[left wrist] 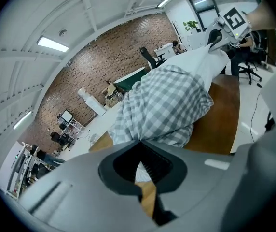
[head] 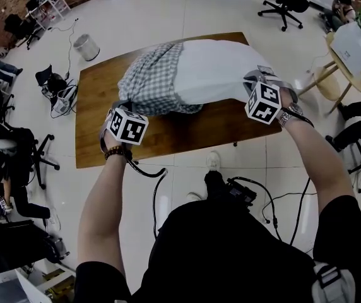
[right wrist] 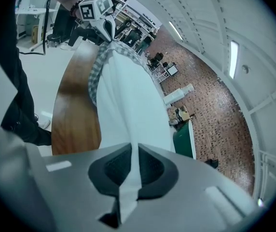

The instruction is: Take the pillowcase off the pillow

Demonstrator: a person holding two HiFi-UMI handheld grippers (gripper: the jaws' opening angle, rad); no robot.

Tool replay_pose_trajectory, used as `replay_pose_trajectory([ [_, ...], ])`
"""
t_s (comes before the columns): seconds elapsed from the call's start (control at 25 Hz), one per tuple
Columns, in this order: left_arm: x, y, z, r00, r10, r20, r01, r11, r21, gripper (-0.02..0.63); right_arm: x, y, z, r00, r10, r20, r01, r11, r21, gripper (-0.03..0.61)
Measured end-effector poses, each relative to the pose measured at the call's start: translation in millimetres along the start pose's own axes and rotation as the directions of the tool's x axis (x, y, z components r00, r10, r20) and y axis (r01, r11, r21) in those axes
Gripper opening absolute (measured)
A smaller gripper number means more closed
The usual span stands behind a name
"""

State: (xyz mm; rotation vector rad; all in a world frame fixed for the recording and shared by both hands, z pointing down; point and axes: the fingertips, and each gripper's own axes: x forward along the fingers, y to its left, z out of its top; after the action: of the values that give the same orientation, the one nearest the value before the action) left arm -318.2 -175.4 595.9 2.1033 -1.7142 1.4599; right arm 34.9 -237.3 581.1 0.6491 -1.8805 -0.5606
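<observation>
Head view first. A white fabric pillow (head: pixel 215 68) lies across the brown wooden table (head: pixel 105 147). A grey-and-white checked cloth pillowcase (head: pixel 155 81) covers only the end by the left gripper (head: pixel 120 106), all bunched up. The bare white end sits right at the right gripper (head: pixel 251 82). There's one gripper at each end of the pillow, on its near edge, well apart from each other.

Left gripper view: the left gripper (left wrist: pixel 140 164) has its jaws pressed together on a fold of the checked pillowcase (left wrist: pixel 162 105). The cloth runs straight out ahead of the tips. Beyond it is the uncovered pillow (left wrist: pixel 203 59), with the right gripper (left wrist: pixel 215 36) at the far end.

Right gripper view: the right gripper (right wrist: pixel 128 170) is clamped on a pinch of the pillow's (right wrist: pixel 128 100) own white fabric, with no check pattern between the jaws. The pillow stretches away in front of it. The pillowcase (right wrist: pixel 98 64) is gathered at the far end, right at the left gripper (right wrist: pixel 106 32).

So I'd say this is mid-strip, with the case roughly half off. The right gripper looks like the anchor and the left is the one doing the pulling. Next move, as I read it, is for the left to drag the case further away from the right while the right holds firm. The bunched cloth could snag on the pillow's corners, so both pinches need to stay tight, and a re-grip may be needed.
</observation>
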Motion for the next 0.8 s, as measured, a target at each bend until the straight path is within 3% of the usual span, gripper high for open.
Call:
replay_pose_trajectory([
  [0.24, 3, 15, -14, 0.999, 0.032, -0.035, -0.033, 0.999, -0.029, 0.008, 0, 3, -7, 1.000, 0.021, -0.015, -0.020, 1.000, 0.020, 0.009],
  [0.4, -3, 56, -67, 0.991, 0.073, -0.111, -0.091, 0.982, -0.165, 0.003, 0, 5, -46, 0.993, 0.056, -0.108, -0.043, 0.992, 0.117, 0.009],
  [0.64, -14, 40, -42, 0.999, 0.039, -0.021, -0.041, 0.993, -0.115, 0.005, -2, 35, -41, 0.984, 0.132, -0.118, -0.124, 0.989, 0.076, 0.022],
  [0.8, -9, 26, -9, 0.999, -0.005, 0.047, 0.009, 0.995, -0.098, 0.005, -9, 42, -34, 0.971, 0.213, -0.107, -0.207, 0.976, 0.066, 0.172],
])
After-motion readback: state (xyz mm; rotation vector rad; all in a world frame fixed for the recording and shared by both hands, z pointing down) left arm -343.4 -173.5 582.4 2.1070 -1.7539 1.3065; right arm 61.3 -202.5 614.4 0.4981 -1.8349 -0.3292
